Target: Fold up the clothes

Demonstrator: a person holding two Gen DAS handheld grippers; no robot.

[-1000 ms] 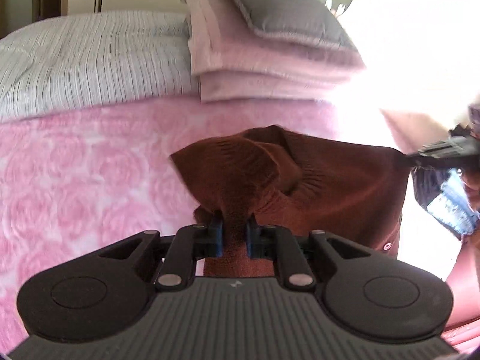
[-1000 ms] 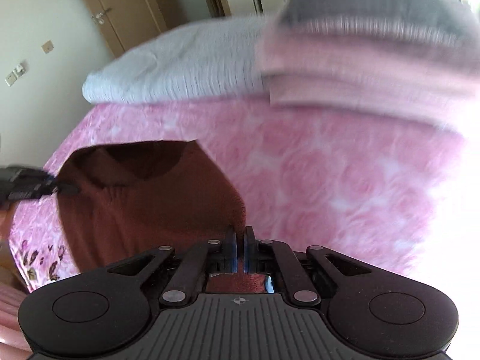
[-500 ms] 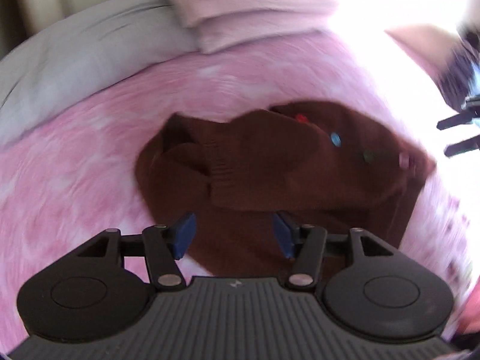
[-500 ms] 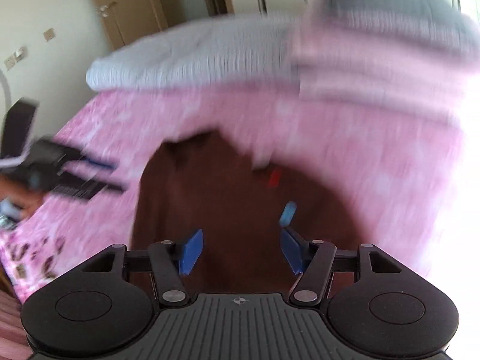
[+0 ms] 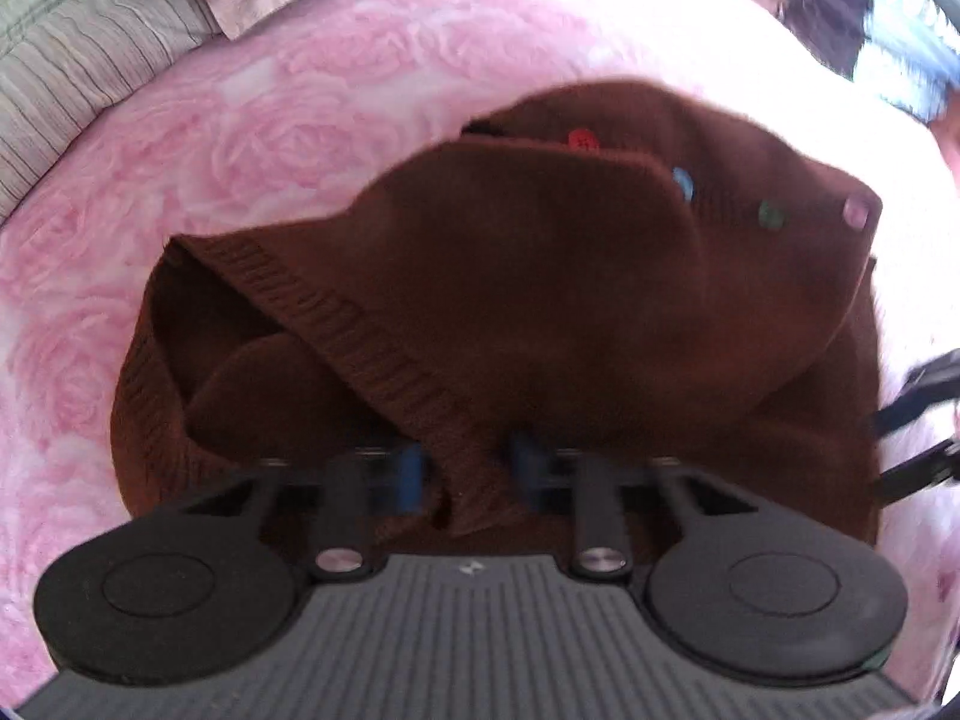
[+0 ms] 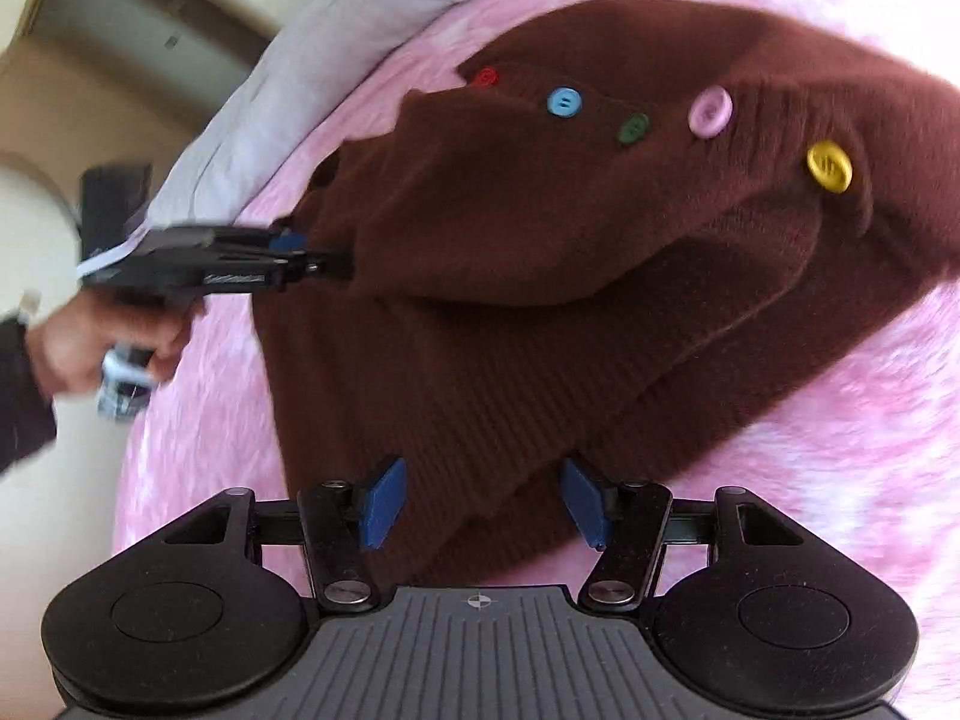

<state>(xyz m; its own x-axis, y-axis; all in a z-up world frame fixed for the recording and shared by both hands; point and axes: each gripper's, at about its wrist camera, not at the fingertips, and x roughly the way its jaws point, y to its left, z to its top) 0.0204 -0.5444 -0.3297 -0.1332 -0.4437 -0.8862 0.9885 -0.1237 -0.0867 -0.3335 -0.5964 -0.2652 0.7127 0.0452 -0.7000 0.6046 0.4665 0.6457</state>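
A brown knitted cardigan (image 6: 540, 276) lies on a bed covered with a pink rose-patterned bedspread (image 5: 252, 120). The garment is partly folded: an upper layer is laid diagonally over the lower body, and a ribbed hem band (image 5: 336, 324) runs along the folded edge in the left wrist view. The knit is fuzzy on the upper layer and ribbed on the lower layer. A row of coloured buttons runs along the placket: red (image 6: 485, 77), blue (image 6: 564, 102), green (image 6: 633, 128), pink (image 6: 710, 111) and yellow (image 6: 829, 166).

The left gripper (image 5: 462, 474) sits at the near edge of the cardigan. Its fingers (image 5: 411, 477) are closing, with a fold of the ribbed hem between the blue pads; the frame is blurred, but fabric fills the gap. In the right wrist view this gripper (image 6: 327, 261), held by the person's hand (image 6: 114, 336), meets the cardigan's left edge.

The right gripper (image 6: 480, 501) hovers over the lower edge of the cardigan. Its fingers (image 6: 381, 501) stand wide apart and hold nothing; ribbed knit shows between them.

A grey striped quilt (image 5: 66, 90) lies at the far end of the bed.
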